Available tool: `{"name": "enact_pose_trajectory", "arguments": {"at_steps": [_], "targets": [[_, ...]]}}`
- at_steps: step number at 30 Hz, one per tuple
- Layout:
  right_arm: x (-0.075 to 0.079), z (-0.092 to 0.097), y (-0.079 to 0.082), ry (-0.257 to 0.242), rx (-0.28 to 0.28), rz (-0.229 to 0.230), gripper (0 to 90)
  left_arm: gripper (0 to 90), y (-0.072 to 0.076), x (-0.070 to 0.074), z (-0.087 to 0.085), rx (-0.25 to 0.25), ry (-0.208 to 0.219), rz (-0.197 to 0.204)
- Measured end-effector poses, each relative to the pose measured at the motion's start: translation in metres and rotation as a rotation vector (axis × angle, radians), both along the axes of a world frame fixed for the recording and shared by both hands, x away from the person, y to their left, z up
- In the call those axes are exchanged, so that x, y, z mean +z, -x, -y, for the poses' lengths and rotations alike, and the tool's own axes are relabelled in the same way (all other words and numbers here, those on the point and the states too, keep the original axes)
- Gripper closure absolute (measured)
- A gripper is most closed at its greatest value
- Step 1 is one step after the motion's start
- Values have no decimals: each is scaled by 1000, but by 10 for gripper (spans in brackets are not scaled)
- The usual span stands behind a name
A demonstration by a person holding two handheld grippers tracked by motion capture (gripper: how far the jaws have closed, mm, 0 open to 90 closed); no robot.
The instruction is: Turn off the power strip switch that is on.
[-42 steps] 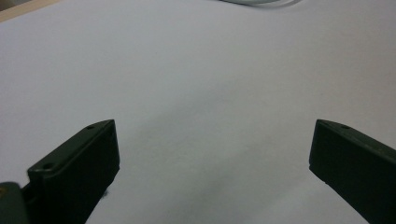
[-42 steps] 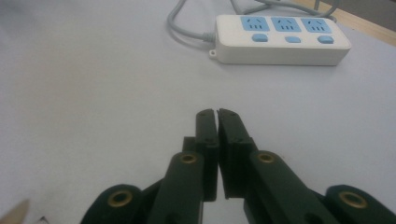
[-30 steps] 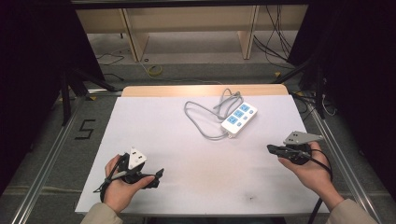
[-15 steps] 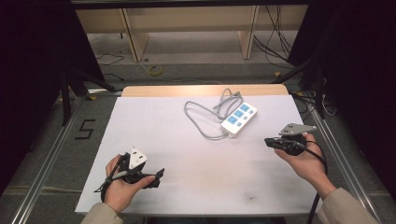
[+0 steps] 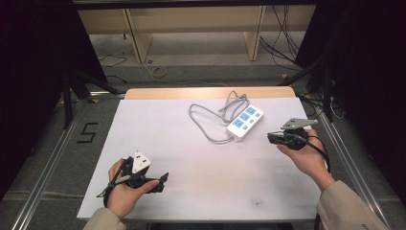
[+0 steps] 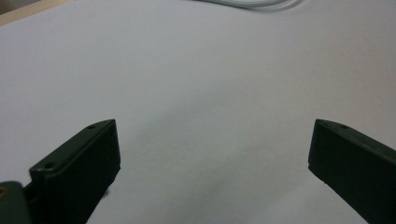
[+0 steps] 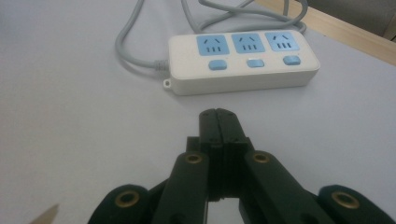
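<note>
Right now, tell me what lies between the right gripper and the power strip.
Nothing visible. The right gripper, jaws shut, points at the power strip, with only bare white table between them. The strip's grey cable loops away on the far side, clear of the approach.
</note>
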State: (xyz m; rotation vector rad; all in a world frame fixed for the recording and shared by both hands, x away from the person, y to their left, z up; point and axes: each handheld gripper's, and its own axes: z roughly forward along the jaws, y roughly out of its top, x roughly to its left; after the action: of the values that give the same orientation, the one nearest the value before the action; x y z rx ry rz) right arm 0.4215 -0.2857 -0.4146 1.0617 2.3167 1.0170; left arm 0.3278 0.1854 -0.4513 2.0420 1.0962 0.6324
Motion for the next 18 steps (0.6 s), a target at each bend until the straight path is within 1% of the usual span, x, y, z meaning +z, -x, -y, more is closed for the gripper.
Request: {"name": "enact_pose_trajectory", "arguments": {"at_steps": [8, 18], "targets": [[-2, -6, -12, 21, 5, -14, 900, 18, 0, 0, 0, -2, 0, -1], [-4, -10, -24, 27, -6, -24, 900, 18, 0, 0, 0, -6, -4, -2]]}}
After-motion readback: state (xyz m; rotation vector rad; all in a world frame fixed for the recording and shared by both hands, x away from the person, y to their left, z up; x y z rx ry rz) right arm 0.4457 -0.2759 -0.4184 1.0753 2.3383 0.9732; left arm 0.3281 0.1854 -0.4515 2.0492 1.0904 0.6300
